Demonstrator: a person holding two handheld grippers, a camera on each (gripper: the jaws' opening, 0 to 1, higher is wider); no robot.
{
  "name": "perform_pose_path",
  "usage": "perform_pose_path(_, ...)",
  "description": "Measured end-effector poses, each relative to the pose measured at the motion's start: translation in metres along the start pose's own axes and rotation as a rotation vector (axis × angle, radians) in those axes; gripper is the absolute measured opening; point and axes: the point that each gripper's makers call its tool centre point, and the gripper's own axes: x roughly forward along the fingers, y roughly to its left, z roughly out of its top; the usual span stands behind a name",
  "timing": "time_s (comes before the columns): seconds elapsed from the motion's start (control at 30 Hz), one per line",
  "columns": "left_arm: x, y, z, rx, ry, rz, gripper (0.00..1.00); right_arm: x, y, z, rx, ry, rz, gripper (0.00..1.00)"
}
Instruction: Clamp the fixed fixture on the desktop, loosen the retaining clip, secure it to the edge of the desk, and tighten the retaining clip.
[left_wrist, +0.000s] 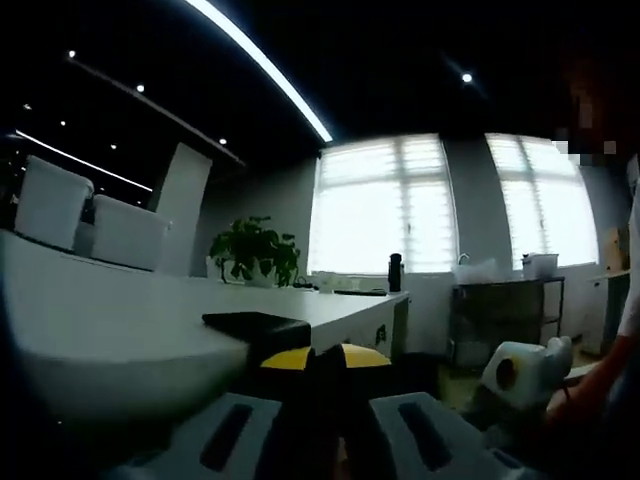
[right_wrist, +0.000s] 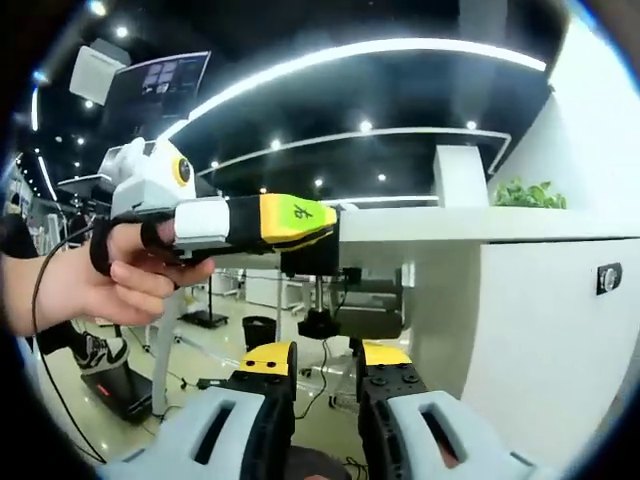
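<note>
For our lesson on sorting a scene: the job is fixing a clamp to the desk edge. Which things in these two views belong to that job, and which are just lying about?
Belongs to the job:
- clamp under the desk edge
- desk
- left tool, held at the desk edge by a hand
- right tool, below the clamp

Just lying about:
- potted plant
- dark bottle by the window
- white chairs
- shelf unit

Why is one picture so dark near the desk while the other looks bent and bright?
In the left gripper view the windows blow out with backlight, so the desk and the left gripper fall into soft, blurry shadow. In the right gripper view light is even and focus sharper, but the fisheye lens bows the ceiling light strip and the desk edge.
</note>
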Motion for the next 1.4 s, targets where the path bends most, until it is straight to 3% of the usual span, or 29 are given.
perform_pose_path(0.07,0.001,0.0,0.002,-0.004,-0.014,0.001,0.09,-0.001,-0.004,0.0,0.003,0.0,-0.01,0.22)
perform_pose_path(0.17,0.002,-0.001,0.001,0.049,0.011,-0.006,0.09,0.0,-0.004,-0.001,0.008,0.002,-0.016,0.22)
perform_pose_path(0.43,0.001,0.006,0.003,0.053,0.006,-0.001,0.03,0.005,0.012,-0.01,-0.015,0.022,0.01,0.22)
perform_pose_path(0.5,0.001,0.005,0.003,0.086,0.013,-0.011,0.03,0.01,0.006,-0.012,0.047,0.034,-0.052,0.23)
perform_pose_path(0.6,0.0,0.006,0.003,0.088,0.014,-0.009,0.02,0.015,-0.006,-0.003,0.061,-0.009,-0.169,0.28)
perform_pose_path(0.8,-0.002,0.007,0.006,0.084,0.007,-0.006,0.02,0.035,0.004,-0.004,0.009,0.019,-0.172,0.29)
perform_pose_path(0.9,-0.003,0.008,0.007,0.055,-0.006,-0.006,0.02,0.045,0.011,-0.003,-0.066,0.027,-0.182,0.31)
perform_pose_path(0.93,-0.003,0.008,0.007,0.05,-0.01,-0.005,0.02,0.048,0.013,-0.004,-0.064,0.028,-0.196,0.3)
perform_pose_path(0.97,-0.003,0.008,0.007,0.049,-0.013,-0.003,0.02,0.049,0.007,-0.009,-0.035,0.048,-0.253,0.3)
perform_pose_path(1.03,-0.003,0.006,0.007,0.073,-0.01,0.002,0.02,0.058,0.01,-0.009,-0.017,0.038,-0.256,0.31)
perform_pose_path(1.17,0.0,0.003,0.007,0.139,0.004,0.005,0.02,0.075,0.0,-0.012,0.035,0.03,-0.336,0.3)
perform_pose_path(1.3,0.001,0.002,0.007,0.131,0.007,0.008,0.02,0.075,-0.004,-0.016,0.057,0.031,-0.354,0.32)
perform_pose_path(1.4,0.001,0.0,0.006,0.154,0.012,0.008,0.02,0.077,-0.001,-0.018,0.015,-0.003,-0.343,0.28)
